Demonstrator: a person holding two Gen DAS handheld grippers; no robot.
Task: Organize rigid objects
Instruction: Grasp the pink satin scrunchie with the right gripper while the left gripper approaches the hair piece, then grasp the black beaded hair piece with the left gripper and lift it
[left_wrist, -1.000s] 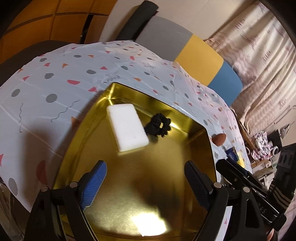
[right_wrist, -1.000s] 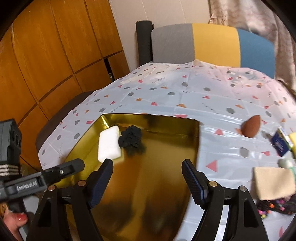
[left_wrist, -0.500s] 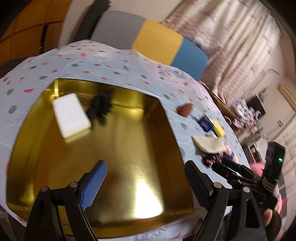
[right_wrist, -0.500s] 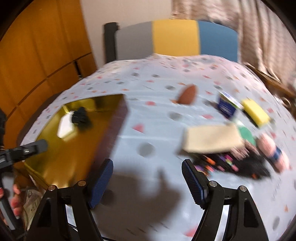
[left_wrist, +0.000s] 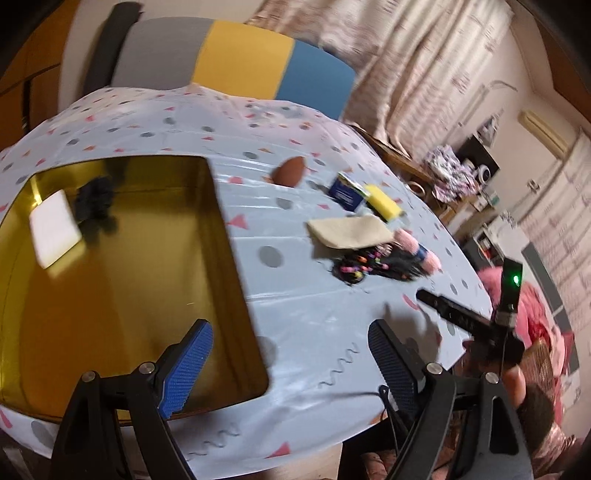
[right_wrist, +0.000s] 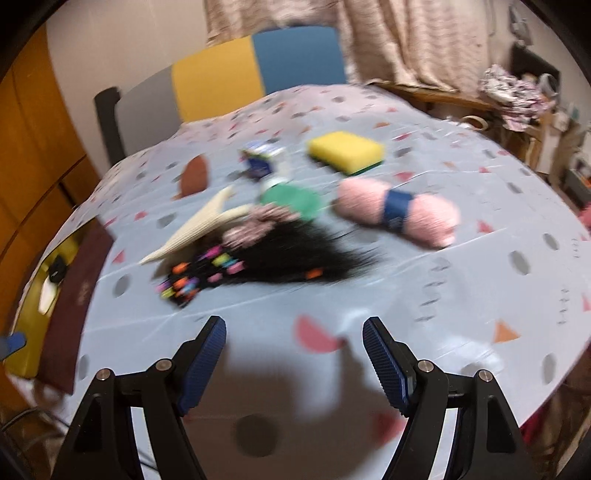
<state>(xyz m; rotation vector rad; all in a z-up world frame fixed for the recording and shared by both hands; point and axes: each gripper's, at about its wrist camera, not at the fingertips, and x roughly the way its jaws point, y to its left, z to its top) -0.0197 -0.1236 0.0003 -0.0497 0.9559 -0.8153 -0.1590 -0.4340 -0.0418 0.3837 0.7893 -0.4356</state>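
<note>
A gold tray (left_wrist: 122, 295) on the left of the table holds a white block (left_wrist: 53, 221) and a black clip (left_wrist: 94, 199). My left gripper (left_wrist: 291, 362) is open and empty above the tray's right edge. My right gripper (right_wrist: 295, 365) is open and empty above the tablecloth, short of a pile: a brown egg shape (right_wrist: 194, 177), a blue box (right_wrist: 260, 162), a yellow sponge (right_wrist: 345, 151), a cream cloth (right_wrist: 199, 225), a black beaded tassel (right_wrist: 258, 262) and pink yarn (right_wrist: 397, 214). The right gripper also shows in the left wrist view (left_wrist: 465, 317).
A patterned plastic cloth (right_wrist: 461, 295) covers the round table. A grey, yellow and blue chair back (left_wrist: 236, 62) stands behind it. Curtains and cluttered shelves (left_wrist: 461, 166) are at the right. A green round thing (right_wrist: 291, 199) lies in the pile.
Both grippers have swung right, away from the tray and toward the pile of loose objects. Both stay open and empty.
</note>
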